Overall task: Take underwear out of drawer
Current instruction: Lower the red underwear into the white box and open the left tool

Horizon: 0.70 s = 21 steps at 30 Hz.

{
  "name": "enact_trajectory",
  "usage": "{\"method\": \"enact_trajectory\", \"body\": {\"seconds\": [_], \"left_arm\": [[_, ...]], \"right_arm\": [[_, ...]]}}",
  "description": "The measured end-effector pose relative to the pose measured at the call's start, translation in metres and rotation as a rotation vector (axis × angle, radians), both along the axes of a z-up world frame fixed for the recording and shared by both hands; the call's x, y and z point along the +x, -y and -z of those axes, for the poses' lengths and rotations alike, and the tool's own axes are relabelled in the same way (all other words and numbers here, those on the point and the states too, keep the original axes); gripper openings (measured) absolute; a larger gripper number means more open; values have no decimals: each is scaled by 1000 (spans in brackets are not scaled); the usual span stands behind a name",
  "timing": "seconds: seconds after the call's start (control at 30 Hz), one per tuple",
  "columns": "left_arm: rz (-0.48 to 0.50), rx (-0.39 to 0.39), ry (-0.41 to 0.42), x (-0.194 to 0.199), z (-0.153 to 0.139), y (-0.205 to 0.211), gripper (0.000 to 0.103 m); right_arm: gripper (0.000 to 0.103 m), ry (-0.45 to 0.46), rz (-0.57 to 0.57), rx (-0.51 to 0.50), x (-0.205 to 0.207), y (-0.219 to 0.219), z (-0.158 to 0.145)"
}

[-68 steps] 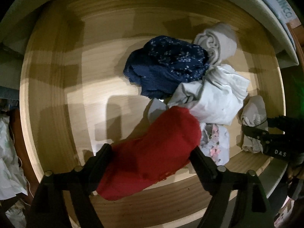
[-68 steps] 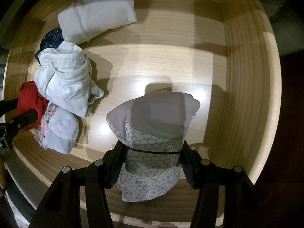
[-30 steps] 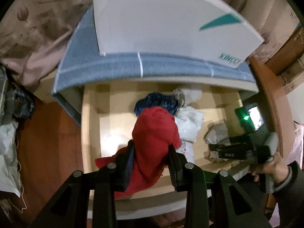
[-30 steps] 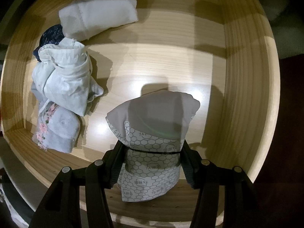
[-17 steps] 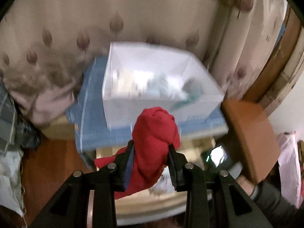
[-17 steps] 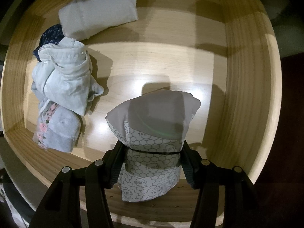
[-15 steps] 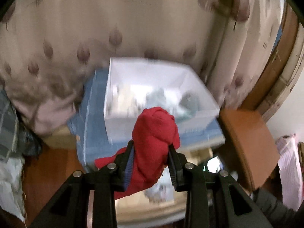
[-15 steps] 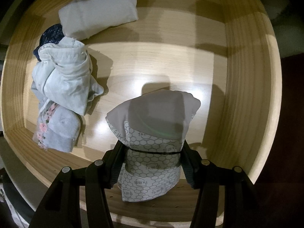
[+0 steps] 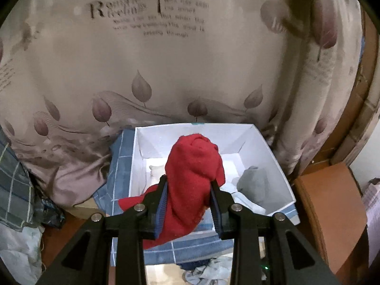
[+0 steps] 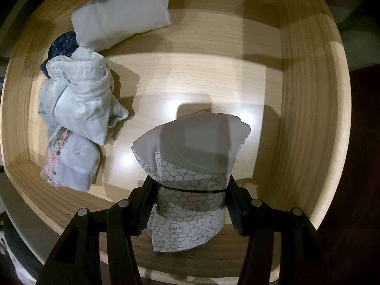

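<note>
Your left gripper (image 9: 188, 187) is pinching the red underwear (image 9: 193, 166) between its jaws, which are closing tight on the bunched cloth; a loose end is hanging out toward 8 o'clock. The bundle is sitting in front of the open white box (image 9: 273, 156), where a grey rolled piece (image 9: 254, 182) is lying at 3 o'clock of it.

Your right gripper (image 10: 190, 190) is pointing down into the wooden drawer (image 10: 308, 95), its jaws clamping the grey hexagon-print underwear (image 10: 192, 156); the small logos in the hexagons are too fine to read.

The curtain (image 9: 118, 71) behind the box is showing writing starting "R", the rest blurred.

At 10 o'clock in the drawer, a white crumpled garment (image 10: 80, 99), a floral piece (image 10: 68, 166), a navy piece (image 10: 63, 45) and a folded white piece (image 10: 118, 11) are lying clear of the jaws.
</note>
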<state>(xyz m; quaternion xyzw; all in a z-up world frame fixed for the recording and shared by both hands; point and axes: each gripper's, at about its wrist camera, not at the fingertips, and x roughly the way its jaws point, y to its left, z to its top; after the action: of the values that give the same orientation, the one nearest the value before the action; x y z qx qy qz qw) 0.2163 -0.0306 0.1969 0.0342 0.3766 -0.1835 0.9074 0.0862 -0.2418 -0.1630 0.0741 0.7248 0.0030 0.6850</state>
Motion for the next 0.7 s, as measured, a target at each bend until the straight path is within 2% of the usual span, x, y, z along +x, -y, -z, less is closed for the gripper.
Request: {"method": "enact_trajectory", "body": {"seconds": [0.1,0.3,0.47,0.7], "left_arm": [[-7,40,-31,14,18,10,33],[-36,68,-95,33,50,13,33],[-45,112,-136,41,71,16,38],[-17,177,-134,38,79,25,47]], "right_arm": [[52,1,3,2,-1,1,0],[51,1,3,2,0,2,0],[51,1,3,2,0,2,0],[51,1,2,1,0,2,0]]}}
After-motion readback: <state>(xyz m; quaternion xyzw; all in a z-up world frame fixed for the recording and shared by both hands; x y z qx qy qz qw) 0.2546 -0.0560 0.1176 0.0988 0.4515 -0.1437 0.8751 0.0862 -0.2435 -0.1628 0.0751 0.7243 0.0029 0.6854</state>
